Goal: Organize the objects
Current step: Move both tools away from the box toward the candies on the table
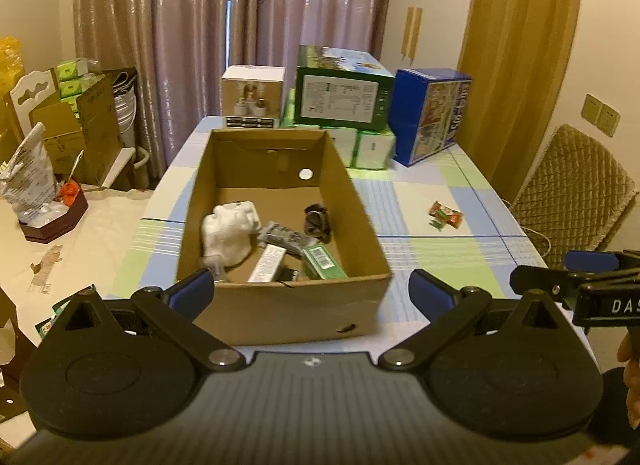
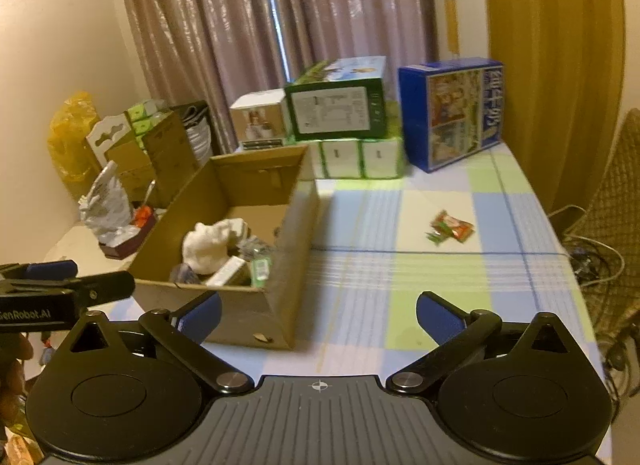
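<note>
1. One loose item, a red and green snack packet (image 2: 451, 227), is seen lying on the checked tablecloth (image 2: 400, 305), well apart from the open cardboard box (image 1: 280, 305), to its right.
2. Several things are already gathered in the box, among them a white bundle (image 1: 230, 233) and a green carton (image 1: 323, 263).
3. The step in hand is judged to be the packet's collection; a forward reach is called for.
4. The right gripper (image 2: 319, 315) is held wide apart, empty, touching nothing.
5. The left gripper (image 1: 311, 291) is likewise spread and empty, at the box's near wall.

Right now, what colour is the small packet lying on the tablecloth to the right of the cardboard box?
Red and green snack packet, clearest in the right wrist view.
</note>
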`<state>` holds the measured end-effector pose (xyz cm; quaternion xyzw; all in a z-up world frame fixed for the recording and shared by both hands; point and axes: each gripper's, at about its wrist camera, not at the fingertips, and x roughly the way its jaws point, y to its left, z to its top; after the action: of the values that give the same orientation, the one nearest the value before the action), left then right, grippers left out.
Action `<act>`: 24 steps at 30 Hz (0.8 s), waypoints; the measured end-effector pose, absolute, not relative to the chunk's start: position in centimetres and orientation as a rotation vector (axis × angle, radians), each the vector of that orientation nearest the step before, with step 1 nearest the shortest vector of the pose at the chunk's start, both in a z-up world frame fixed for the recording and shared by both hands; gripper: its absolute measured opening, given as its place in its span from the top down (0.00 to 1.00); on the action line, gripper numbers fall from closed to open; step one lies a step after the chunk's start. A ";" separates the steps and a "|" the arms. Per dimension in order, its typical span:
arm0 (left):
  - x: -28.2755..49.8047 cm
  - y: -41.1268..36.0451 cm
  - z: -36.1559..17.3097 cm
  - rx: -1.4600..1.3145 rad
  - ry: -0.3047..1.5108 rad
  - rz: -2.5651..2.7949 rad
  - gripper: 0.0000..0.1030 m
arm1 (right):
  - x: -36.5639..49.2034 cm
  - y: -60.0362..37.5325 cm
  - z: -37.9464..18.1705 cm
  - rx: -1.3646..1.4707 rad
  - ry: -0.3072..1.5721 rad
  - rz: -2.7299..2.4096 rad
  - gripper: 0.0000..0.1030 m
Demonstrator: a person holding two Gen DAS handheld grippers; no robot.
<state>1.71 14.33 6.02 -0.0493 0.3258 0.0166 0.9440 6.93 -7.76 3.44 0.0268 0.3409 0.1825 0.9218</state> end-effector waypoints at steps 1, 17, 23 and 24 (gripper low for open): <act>1.6 13.9 6.0 -0.097 0.661 0.027 0.01 | 6.7 -8.3 3.4 0.058 0.699 0.364 0.02; 2.3 8.7 5.3 -0.062 0.656 -0.050 0.01 | 5.6 -15.3 3.1 0.112 0.700 0.223 0.02; 3.1 6.7 5.0 -0.041 0.672 -0.101 0.01 | 5.5 -17.1 2.7 0.127 0.715 0.191 0.02; 3.3 6.4 5.0 -0.037 0.677 -0.116 0.01 | 5.5 -17.4 2.6 0.128 0.716 0.186 0.02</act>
<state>3.25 6.38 4.97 -0.0181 0.3321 -0.0569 0.9414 5.50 -17.38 2.62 0.0625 0.3497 0.0911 0.9303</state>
